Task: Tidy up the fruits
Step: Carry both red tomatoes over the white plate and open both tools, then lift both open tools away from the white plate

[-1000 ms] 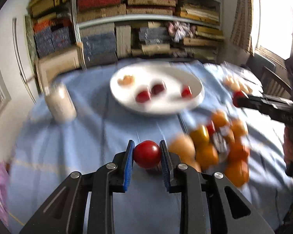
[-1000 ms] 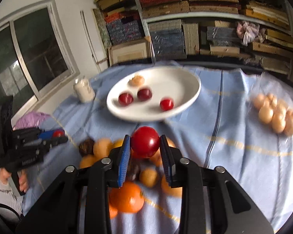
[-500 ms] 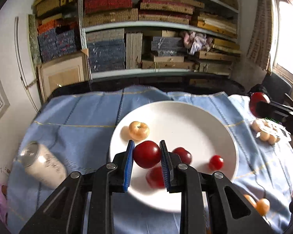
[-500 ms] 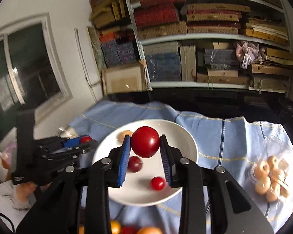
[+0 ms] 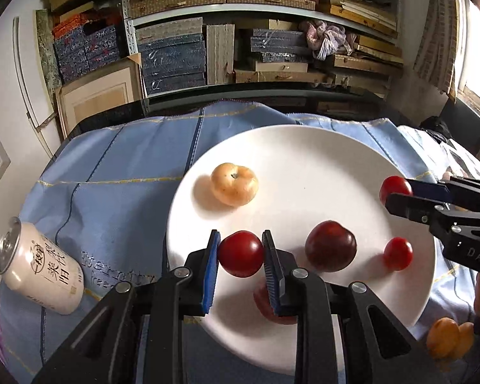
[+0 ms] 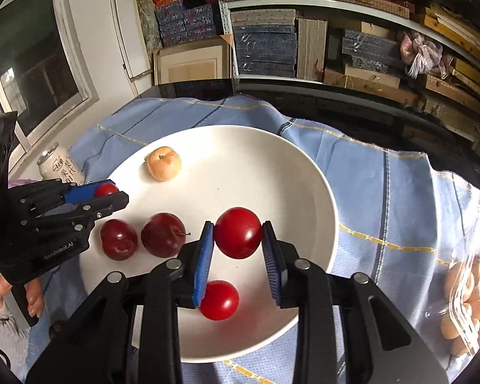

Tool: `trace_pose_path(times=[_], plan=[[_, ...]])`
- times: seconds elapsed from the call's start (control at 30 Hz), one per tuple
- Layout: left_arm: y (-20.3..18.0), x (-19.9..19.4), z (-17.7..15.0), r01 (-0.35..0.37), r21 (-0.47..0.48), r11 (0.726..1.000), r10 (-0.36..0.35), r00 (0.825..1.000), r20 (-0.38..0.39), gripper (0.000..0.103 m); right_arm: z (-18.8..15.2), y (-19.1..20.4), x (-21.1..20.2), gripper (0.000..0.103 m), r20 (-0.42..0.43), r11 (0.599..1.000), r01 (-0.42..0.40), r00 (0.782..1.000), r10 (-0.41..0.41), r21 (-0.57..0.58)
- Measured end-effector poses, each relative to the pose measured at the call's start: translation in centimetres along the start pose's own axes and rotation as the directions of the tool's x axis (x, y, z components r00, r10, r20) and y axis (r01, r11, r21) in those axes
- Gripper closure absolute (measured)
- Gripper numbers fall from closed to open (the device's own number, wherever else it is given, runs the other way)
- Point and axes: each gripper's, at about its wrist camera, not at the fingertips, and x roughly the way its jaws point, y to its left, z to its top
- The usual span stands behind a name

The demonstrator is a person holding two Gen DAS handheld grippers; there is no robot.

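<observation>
Red tomatoes sit pinched in both my tongs: the left gripper (image 5: 241,252) clamps one tomato (image 5: 241,253) above the near-left rim of the white plate (image 5: 304,166), the right gripper (image 6: 238,235) clamps another (image 6: 238,232) over its middle. Bare plate lies straight below each. On it already: a pale peach (image 5: 234,184), two plums (image 6: 163,235), a small tomato (image 6: 219,300).
</observation>
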Motion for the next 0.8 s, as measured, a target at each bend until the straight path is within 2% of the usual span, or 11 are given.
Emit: trace_pose_path(times=[0.1, 0.2, 0.23, 0.27, 0.37, 0.5, 0.57, 0.63, 0.67, 0.7, 0.8], plan=[[0.2, 0.4, -0.1, 0.013, -0.004, 1.000, -0.013, 1.000, -0.012, 0.076, -0.1, -0.6, 0.6, 0.073, -0.035, 0.999, -0.035, 0.999, 0.035, 0.019], [0.1, 0.4, -0.2, 0.011, -0.002, 1.000, -0.011, 1.000, -0.012, 0.074, -0.1, -0.7, 0.5, 0.070, -0.038, 0.999, -0.032, 0.999, 0.033, 0.019], [0.2, 0.4, -0.2, 0.007, -0.002, 1.000, -0.007, 1.000, -0.010, 0.067, -0.2, -0.7, 0.5, 0.064, -0.038, 1.000, -0.027, 0.999, 0.028, 0.016], [0.2, 0.3, -0.1, 0.003, -0.004, 1.000, -0.003, 1.000, -0.004, 0.057, -0.2, -0.7, 0.5, 0.062, -0.036, 1.000, -0.024, 0.999, 0.025, 0.014], [0.2, 0.0, -0.1, -0.001, -0.005, 1.000, 0.001, 1.000, 0.005, 0.051, -0.1, -0.6, -0.1, 0.062, -0.017, 1.000, -0.018, 1.000, 0.018, 0.010], [0.3, -1.5, 0.1, -0.006, -0.007, 1.000, 0.007, 0.999, 0.041, 0.051, 0.5, -0.1, -3.5, 0.062, 0.081, 1.000, -0.017, 0.997, 0.015, 0.020], [0.5, -3.2, 0.3, -0.011, -0.022, 1.000, 0.012, 0.997, 0.078, 0.045, 0.6, 0.5, -6.3, 0.060, 0.151, 0.999, -0.029, 0.988, 0.026, 0.023], [0.8, -5.3, 0.1, -0.014, -0.042, 0.999, 0.018, 0.993, 0.116, 0.036, 0.2, 1.3, -10.1, 0.045, 0.239, 0.998, -0.058, 0.970, 0.051, 0.025], [0.8, -6.0, -0.1, -0.014, -0.048, 0.999, 0.020, 0.992, 0.127, 0.032, 0.0, 1.6, -11.5, 0.041, 0.267, 0.998, -0.067, 0.962, 0.059, 0.021], [0.8, -7.2, -0.6, -0.010, -0.052, 0.999, 0.018, 0.990, 0.137, 0.031, -0.7, 2.3, -13.4, 0.039, 0.298, 0.997, -0.076, 0.952, 0.070, 0.010], [0.3, -9.9, -2.6, -0.032, -0.028, 0.999, 0.036, 0.989, 0.142, 0.030, -2.6, 3.5, -16.6, 0.038, 0.321, 0.995, -0.093, 0.942, 0.095, -0.023]])
